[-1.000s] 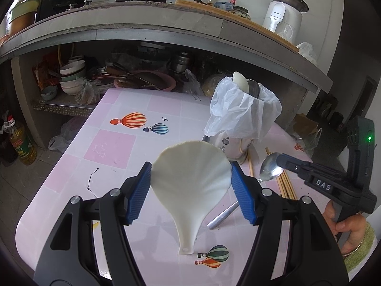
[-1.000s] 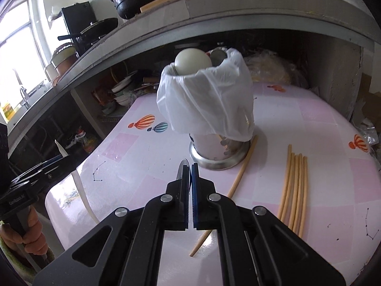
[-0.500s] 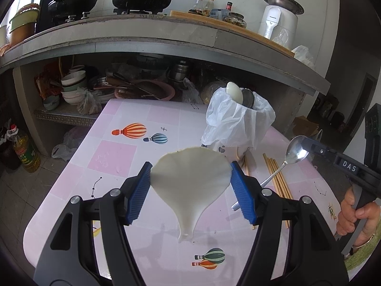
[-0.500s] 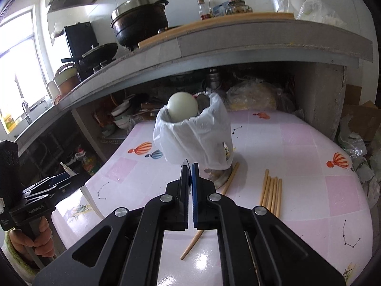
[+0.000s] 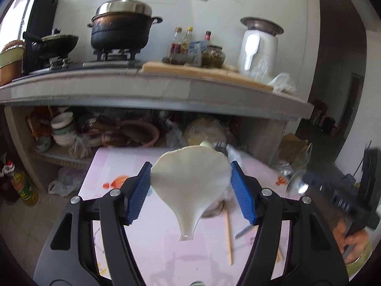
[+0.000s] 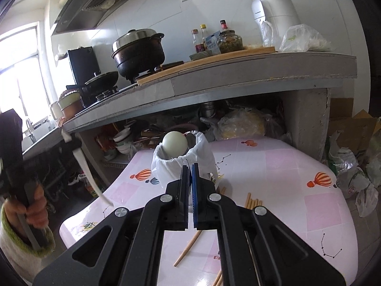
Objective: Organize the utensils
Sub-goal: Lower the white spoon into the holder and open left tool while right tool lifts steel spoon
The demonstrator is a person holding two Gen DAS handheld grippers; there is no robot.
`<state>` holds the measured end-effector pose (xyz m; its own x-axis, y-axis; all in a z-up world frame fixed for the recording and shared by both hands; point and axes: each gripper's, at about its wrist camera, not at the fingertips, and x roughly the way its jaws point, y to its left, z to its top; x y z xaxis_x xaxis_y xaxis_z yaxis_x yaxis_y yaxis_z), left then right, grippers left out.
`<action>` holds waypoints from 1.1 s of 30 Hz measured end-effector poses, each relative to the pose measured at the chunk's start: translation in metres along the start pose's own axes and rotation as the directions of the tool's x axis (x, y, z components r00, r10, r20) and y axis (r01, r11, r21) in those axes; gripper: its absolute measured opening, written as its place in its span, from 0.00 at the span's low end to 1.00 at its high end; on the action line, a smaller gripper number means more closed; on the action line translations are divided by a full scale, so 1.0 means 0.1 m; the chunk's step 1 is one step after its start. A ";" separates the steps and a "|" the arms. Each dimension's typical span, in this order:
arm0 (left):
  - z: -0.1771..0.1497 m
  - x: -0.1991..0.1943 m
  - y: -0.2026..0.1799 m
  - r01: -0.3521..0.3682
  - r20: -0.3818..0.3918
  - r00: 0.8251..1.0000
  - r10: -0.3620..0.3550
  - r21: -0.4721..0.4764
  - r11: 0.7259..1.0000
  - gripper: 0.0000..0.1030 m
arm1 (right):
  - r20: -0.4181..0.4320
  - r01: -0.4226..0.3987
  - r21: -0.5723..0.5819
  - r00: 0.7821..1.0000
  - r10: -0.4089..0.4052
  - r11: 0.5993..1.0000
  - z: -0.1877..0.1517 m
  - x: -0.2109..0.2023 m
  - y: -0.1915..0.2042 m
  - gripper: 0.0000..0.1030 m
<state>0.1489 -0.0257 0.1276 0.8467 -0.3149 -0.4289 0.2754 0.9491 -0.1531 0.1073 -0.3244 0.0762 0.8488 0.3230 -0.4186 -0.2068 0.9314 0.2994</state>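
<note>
My left gripper (image 5: 190, 166) is shut on a white fan-shaped rice paddle (image 5: 190, 183), its blue pads (image 5: 140, 190) pressing both edges and its handle pointing down. It hangs above the pink table (image 6: 281, 166). In the right wrist view the paddle (image 6: 88, 174) shows edge-on at the left. My right gripper (image 6: 190, 166) is shut on a metal spoon (image 5: 296, 186), whose bowl sticks out of its tip in the left wrist view. The utensil holder (image 6: 183, 166), lined with a white bag, stands just beyond and holds a round white ladle (image 6: 174, 144). Chopsticks (image 6: 187, 250) lie loose on the table.
A grey counter (image 5: 166, 88) overhangs the far table edge, carrying pots (image 5: 121, 31), bottles and a white appliance (image 5: 258, 50). Stacked bowls (image 5: 63, 128) and bags fill the shelf beneath. An oil bottle (image 5: 22, 186) stands on the floor at the left. More chopsticks (image 6: 253, 202) lie to the holder's right.
Both grippers have risen above the table, so the counter top has come into view. The paddle and the spoon stay gripped, and the holder now sits lower and smaller.
</note>
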 end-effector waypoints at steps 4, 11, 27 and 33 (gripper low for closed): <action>0.37 0.08 -0.14 0.050 0.046 0.998 -0.050 -0.001 0.999 0.61 | 0.033 0.007 0.011 0.999 -0.007 1.000 0.07 -0.15 -0.11 0.03; 0.87 0.58 -0.35 0.152 0.055 0.987 -0.150 -0.040 0.988 0.61 | 0.054 0.025 0.052 0.998 -0.028 0.998 0.09 -0.28 -0.35 0.03; 0.44 1.84 -0.70 0.095 -0.103 0.990 -0.092 0.019 0.995 0.61 | 0.017 0.047 0.109 0.999 -0.049 0.993 -0.01 -0.17 -0.64 0.03; 0.28 2.01 -0.73 0.083 -0.154 0.985 -0.075 0.043 0.996 0.61 | 0.011 0.044 0.117 0.999 -0.045 0.992 -0.02 -0.16 -0.66 0.03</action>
<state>0.3114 -0.1582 0.0774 0.7432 -0.3835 -0.5482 0.3639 0.9193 -0.1498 0.1068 -0.3911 0.0612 0.8628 0.2785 -0.4219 -0.1110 0.9185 0.3795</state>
